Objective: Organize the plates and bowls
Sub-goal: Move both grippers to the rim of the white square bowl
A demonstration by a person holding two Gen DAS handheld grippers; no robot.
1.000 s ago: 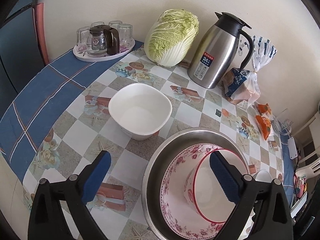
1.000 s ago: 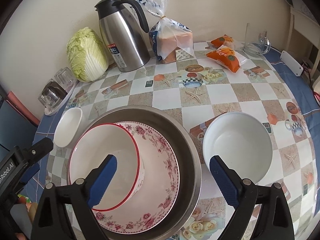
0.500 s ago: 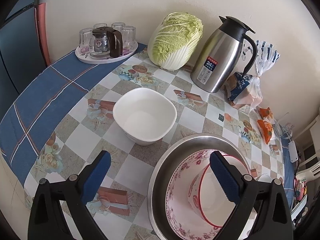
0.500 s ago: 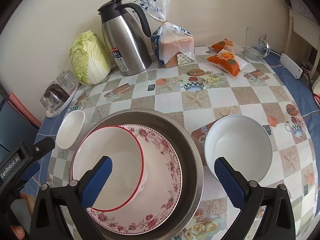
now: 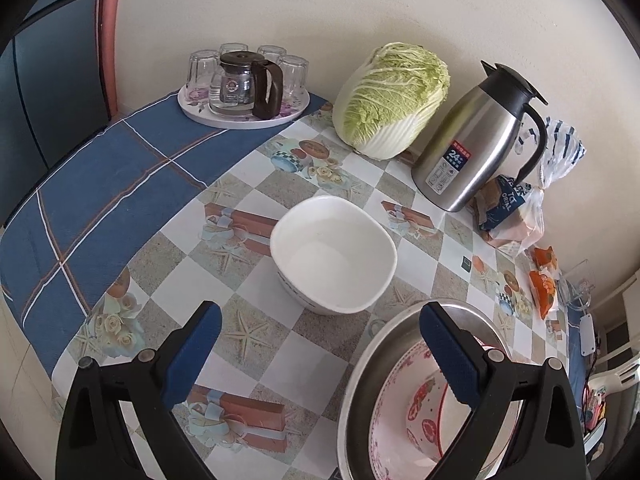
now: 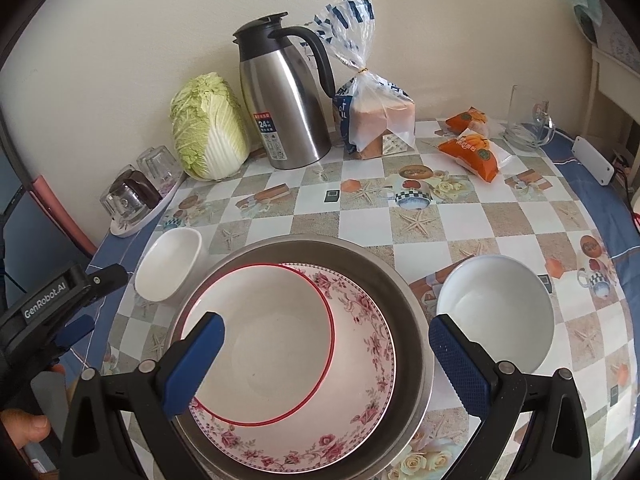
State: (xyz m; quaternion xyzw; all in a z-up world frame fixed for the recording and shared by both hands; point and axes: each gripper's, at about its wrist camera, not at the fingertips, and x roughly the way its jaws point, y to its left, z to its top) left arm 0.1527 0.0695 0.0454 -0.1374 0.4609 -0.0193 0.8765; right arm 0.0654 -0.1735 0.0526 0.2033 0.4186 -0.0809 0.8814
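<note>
A large steel basin holds a floral plate, and a red-rimmed bowl sits in that plate. My right gripper hangs open above this stack, nothing between its fingers. A squarish white bowl stands left of the basin. My left gripper is open just in front of it, touching nothing. A round white bowl stands right of the basin. The left gripper's body shows at the right wrist view's left edge, with a thumb below it.
Along the wall stand a tray of glasses with a small pot, a napa cabbage, a steel thermos jug, bagged bread, orange snack packs and a glass mug. The table edge curves at the left.
The left gripper has drifted left, away from the basin, so the squarish white bowl now lies ahead between its fingers. The right gripper has backed off slightly and opened a little wider.
</note>
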